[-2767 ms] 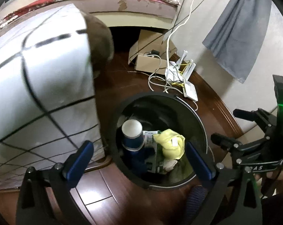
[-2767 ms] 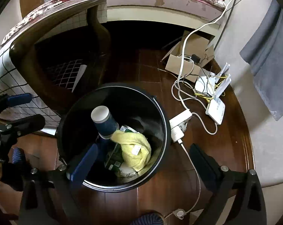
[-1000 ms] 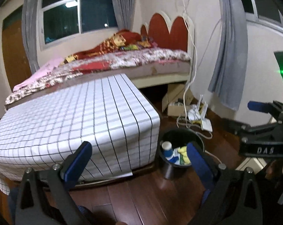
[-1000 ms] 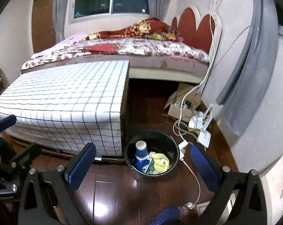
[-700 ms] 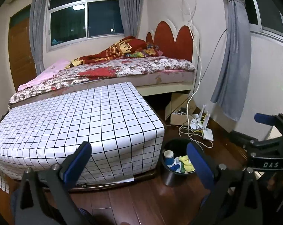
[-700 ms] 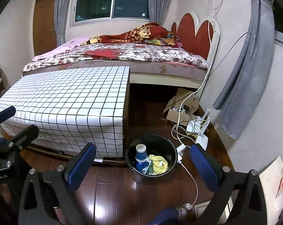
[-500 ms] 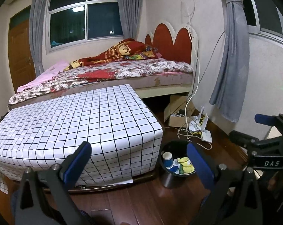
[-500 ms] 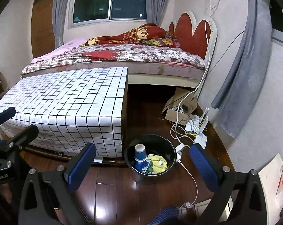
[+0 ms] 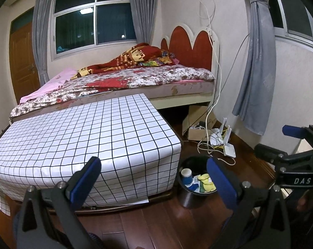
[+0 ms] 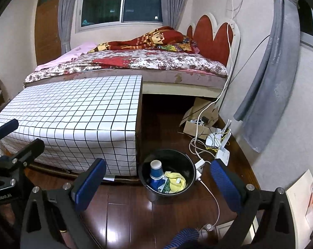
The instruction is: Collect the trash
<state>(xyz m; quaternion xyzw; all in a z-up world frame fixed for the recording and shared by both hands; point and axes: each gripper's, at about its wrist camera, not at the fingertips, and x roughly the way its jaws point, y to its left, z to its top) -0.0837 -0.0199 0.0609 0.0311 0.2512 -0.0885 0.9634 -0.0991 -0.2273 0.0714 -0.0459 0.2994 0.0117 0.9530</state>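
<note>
One black trash bin (image 10: 166, 195) on the dark wood floor (image 10: 123, 217), just beside the near right corner of the low surface with the white grid cloth (image 10: 73, 112). Inside the bin: one blue paper cup (image 10: 156, 171) with white rim, mouth up and tilted, at the left side; one crumpled yellow piece (image 10: 177, 181) right of it; one green-white printed wrapper or carton (image 10: 163, 184) between and under them, type unclear. Bin is open-topped, trash sits below the rim.

Two grippers, both empty. Left gripper (image 9: 152, 178): blue-padded fingers (image 9: 83, 181) spread wide, touching nothing, held high above the floor with the bin seen near the right finger. Right gripper (image 10: 156, 184): fingers (image 10: 225, 185) also wide apart, nothing between them but air, bin framed in the gap far below. Each gripper shows at the edge of the other's view.

One bed (image 10: 135, 62) with floral sheet and one red blanket behind the surface. One cardboard box (image 10: 198, 120) at the bed's foot corner by the wall, white cables (image 10: 198, 143) running from it, two white router-like boxes (image 10: 221, 151) on the floor edge near the wall. Two grey curtains at the window, one more (image 10: 270, 72) at the right wall. One brown door (image 9: 21, 62) far left.
</note>
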